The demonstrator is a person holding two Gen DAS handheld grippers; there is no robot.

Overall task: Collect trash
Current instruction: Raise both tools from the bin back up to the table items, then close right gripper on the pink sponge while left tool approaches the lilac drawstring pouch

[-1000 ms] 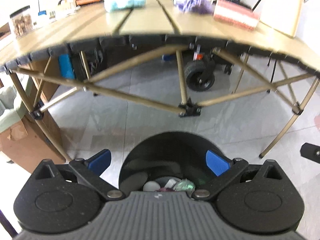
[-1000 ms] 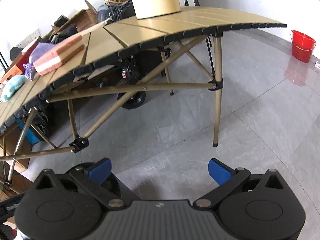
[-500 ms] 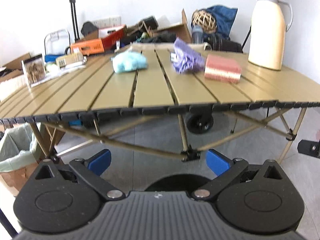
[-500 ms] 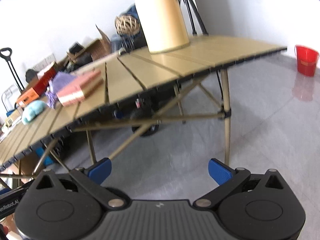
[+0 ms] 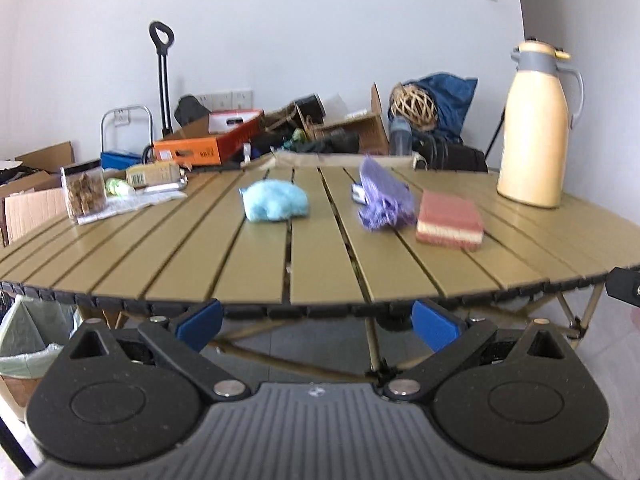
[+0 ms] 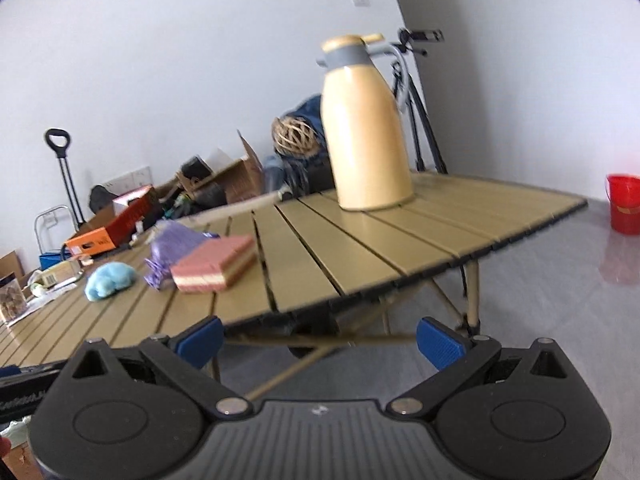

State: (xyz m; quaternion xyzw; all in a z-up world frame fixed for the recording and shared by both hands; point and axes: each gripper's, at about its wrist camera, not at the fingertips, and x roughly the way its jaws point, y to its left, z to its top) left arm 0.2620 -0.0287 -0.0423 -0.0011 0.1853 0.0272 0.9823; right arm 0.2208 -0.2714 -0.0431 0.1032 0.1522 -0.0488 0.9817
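Observation:
A crumpled light-blue wad (image 5: 275, 201) lies mid-table on the tan slatted table (image 5: 320, 264); it also shows in the right wrist view (image 6: 109, 281). A crumpled purple wrapper (image 5: 383, 196) lies right of it, seen too in the right wrist view (image 6: 174, 248). A pink sponge block (image 5: 449, 225) sits beside the wrapper, also in the right wrist view (image 6: 216, 264). My left gripper (image 5: 318, 322) is open and empty, just below the table's near edge. My right gripper (image 6: 318, 338) is open and empty, near the table's right front edge.
A cream thermos (image 5: 536, 128) stands at the table's right rear. A snack jar (image 5: 83, 194) and papers sit at the left. A lined bin (image 5: 28, 340) stands under the left side. Boxes clutter the back wall. A red bucket (image 6: 624, 204) stands on the floor at right.
Both grippers have risen from near the floor to table-edge height. The black bin with trash that lay under the left gripper has dropped out of view. Both stay open.

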